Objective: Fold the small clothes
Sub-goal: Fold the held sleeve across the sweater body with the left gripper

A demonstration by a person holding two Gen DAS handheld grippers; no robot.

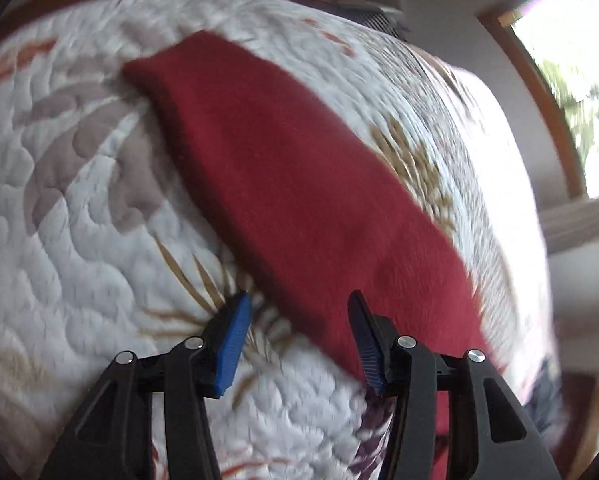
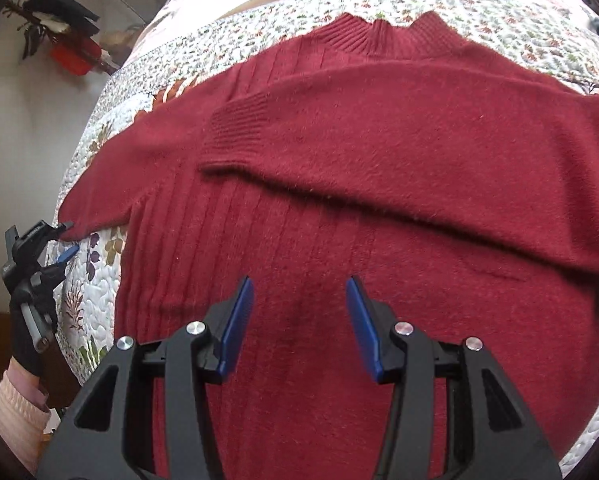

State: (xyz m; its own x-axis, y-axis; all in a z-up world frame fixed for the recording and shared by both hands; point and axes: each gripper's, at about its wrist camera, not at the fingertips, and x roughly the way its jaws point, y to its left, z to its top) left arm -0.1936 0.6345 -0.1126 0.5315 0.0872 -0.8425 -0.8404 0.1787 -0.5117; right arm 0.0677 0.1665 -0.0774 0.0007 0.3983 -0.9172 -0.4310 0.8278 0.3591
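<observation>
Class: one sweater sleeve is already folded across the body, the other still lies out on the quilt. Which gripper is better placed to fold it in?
Left. The left gripper is open right at the unfolded sleeve; the right gripper hovers open over the sweater body, apart from that sleeve.

Quilted bed [image 2: 99, 152] (floral cover), red sweater [image 2: 379, 200] spread flat

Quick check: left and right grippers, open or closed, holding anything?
Left gripper: open, empty, at the red sweater sleeve's end.
Right gripper: open, empty, over the sweater's body.
</observation>
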